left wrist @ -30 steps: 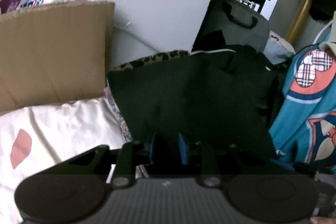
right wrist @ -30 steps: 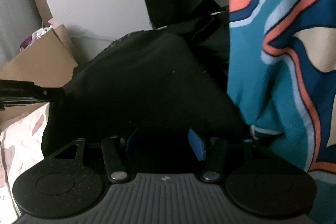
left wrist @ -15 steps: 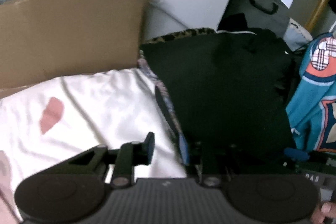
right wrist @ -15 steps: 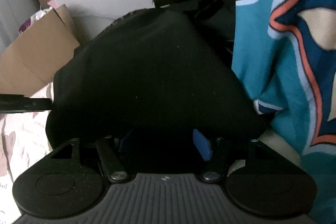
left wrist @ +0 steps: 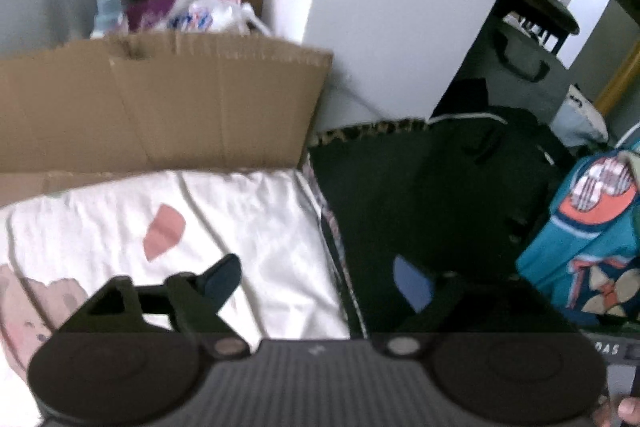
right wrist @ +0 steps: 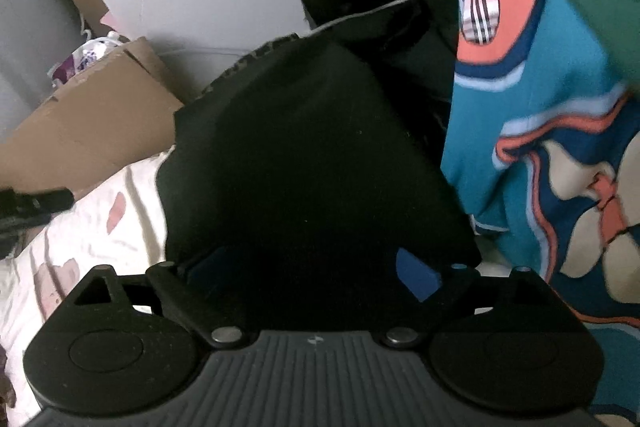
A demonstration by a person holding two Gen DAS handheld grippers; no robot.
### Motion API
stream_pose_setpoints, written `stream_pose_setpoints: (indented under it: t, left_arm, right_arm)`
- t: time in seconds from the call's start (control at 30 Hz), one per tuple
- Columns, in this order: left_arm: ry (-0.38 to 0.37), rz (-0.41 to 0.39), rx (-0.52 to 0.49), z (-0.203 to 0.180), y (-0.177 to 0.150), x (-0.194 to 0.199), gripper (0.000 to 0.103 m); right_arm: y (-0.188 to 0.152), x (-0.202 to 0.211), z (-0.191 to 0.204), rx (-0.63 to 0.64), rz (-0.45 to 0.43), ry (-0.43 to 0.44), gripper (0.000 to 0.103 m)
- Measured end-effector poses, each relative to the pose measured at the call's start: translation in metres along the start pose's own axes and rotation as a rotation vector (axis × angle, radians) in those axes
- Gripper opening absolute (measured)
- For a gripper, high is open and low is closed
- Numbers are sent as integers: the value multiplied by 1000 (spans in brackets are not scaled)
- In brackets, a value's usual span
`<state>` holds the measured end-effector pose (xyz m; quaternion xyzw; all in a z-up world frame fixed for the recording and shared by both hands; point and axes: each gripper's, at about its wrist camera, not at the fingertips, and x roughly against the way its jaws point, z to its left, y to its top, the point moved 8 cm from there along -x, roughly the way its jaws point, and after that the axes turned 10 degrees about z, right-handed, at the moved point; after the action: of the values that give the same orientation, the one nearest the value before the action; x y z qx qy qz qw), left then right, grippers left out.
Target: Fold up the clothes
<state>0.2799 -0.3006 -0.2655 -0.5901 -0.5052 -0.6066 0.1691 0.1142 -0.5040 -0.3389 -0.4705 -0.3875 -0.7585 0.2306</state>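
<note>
A black folded garment lies flat on the bed, filling the middle of the right wrist view. My left gripper hangs above its left edge, jaws opening wide, one blue pad over the white sheet and the other over the black cloth, gripping nothing. My right gripper hovers over the garment's near edge. Its jaws are opening too, and the cloth lies loose below them. The tip of the left gripper shows at the left edge of the right wrist view.
A teal garment with orange and cream print hangs close on the right. A white sheet with pink patches covers the bed. A cardboard box of bags stands behind it, beside a white wall panel and dark bags.
Both grippers have opened, let go of the black garment's near edge and risen away from it. The left one has also shifted left, over the white sheet.
</note>
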Motion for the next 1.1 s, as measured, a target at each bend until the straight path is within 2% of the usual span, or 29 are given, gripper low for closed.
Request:
stream_pose_setpoints:
  t: [0.13,0.2,0.33,0.43,0.67,0.87,1.1]
  left_arm:
    - [20,54,0,0,3,26,92]
    - [31,59,4,1,3,43,96]
    - [28,69,18,3,4,77,96]
    - [41,74,33,10,3,104,96]
    - [65,69,15,15,-1,166,102]
    - [96,65,59,29,-8,223,102]
    - [169,29,118,59,-24,298,102]
  right_arm:
    - [2,25,7,-33,24,1,96]
    - [3,38,11,-52,41,-2,96]
    - [5,66,21,-80,61,-12,97]
    - [7,89,27,-90,41,-26,99]
    - [6,133,40,-94,37,-12,100]
    - [3,169,49,-107,60,24,102]
    - [13,221,72,-54,26,60,102]
